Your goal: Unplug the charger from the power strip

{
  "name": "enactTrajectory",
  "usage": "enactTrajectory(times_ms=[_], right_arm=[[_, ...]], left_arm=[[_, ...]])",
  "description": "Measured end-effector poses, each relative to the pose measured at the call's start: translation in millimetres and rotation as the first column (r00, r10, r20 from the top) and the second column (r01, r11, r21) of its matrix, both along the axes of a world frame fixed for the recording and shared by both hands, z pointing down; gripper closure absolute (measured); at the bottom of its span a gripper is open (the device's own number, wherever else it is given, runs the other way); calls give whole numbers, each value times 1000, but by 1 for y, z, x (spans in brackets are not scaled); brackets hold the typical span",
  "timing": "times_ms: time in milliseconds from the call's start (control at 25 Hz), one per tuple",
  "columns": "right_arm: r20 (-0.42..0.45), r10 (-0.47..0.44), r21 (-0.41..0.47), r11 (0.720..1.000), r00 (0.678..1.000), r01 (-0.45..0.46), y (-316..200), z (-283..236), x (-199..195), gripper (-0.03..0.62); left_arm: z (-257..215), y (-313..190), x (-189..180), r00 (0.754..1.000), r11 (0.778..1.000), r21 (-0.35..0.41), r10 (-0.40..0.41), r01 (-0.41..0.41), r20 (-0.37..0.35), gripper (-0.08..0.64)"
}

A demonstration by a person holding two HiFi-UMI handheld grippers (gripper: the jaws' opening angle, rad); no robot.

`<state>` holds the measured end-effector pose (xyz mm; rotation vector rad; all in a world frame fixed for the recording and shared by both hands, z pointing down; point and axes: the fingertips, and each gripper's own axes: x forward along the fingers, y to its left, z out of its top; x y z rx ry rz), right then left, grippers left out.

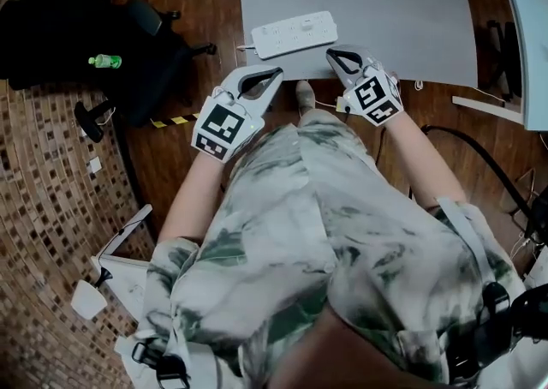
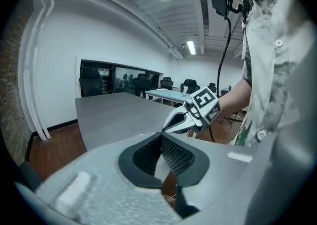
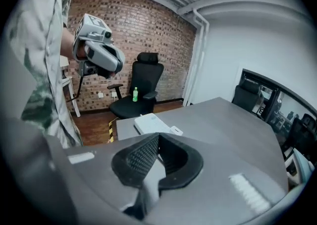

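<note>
A white power strip [image 1: 294,33] lies near the front edge of the grey table [image 1: 385,10]. In the right gripper view the strip [image 3: 150,123] shows a small white block [image 3: 176,131] at its near end, possibly the charger. My left gripper [image 1: 277,74] hovers shut and empty just short of the table edge, below the strip. My right gripper [image 1: 330,54] is also shut and empty, over the table edge to the strip's right. The closed tips show in each gripper's own view: left [image 2: 162,136], right [image 3: 157,137]. Neither gripper touches the strip.
A black office chair [image 1: 128,44] with a green bottle [image 1: 104,61] on its seat stands left of the table. Black cables [image 1: 479,156] run over the wooden floor at the right. Another table's pale edge [image 1: 527,27] shows at the far right.
</note>
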<state>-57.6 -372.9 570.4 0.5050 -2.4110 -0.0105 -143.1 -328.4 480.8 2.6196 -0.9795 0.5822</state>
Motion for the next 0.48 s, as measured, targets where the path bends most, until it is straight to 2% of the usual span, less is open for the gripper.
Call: enactTrajectory(times_ms=[280, 480], right_arm=[[-104, -58, -65, 997, 993, 52, -42, 77, -7, 586], [-82, -83, -126, 989, 993, 72, -45, 95, -14, 586]], left_arm=[[59, -60, 11, 991, 998, -50, 39, -33, 126, 463], [104, -88, 23, 973, 989, -117, 108, -86, 203, 436]])
